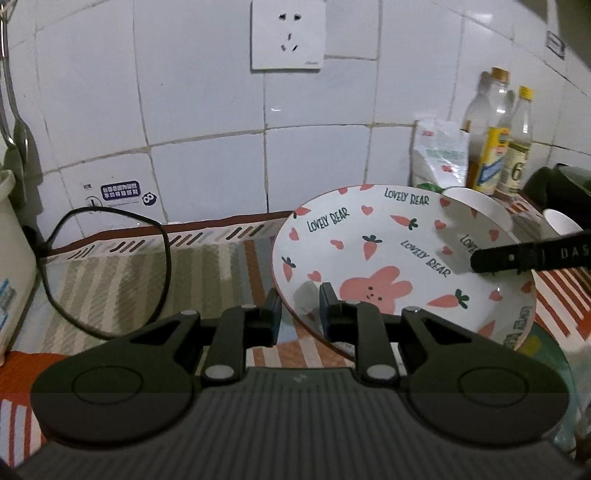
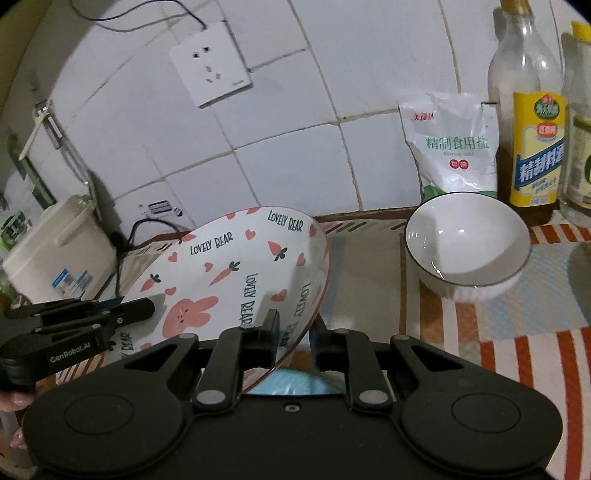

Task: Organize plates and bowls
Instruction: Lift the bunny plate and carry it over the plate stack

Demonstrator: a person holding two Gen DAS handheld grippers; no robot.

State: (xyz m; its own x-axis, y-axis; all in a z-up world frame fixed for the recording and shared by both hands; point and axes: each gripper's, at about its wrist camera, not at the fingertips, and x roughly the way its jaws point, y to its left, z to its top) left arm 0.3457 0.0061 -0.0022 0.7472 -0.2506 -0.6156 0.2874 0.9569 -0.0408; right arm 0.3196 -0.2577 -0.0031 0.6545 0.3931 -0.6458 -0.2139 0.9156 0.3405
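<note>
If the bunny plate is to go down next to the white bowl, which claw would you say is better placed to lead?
Right, probably. The right claw grips the plate on the rim nearest the white bowl; the left claw clamps the opposite rim, farther away.

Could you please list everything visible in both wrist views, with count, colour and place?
plate: one, white with pink rabbit and carrots, tilted, gripped at opposite rims.
bowl: one, white, dark rim, on the cloth right of the plate.
salt bag: one, white, against the wall.
bottles: two, clear, yellow caps, far right.
wall socket: one, white, on the tiles.
container: one, cream, far left.
cable: one, black, looped on the cloth.
left gripper: black, shut on the plate rim.
right gripper: black, shut on the opposite rim.
</note>
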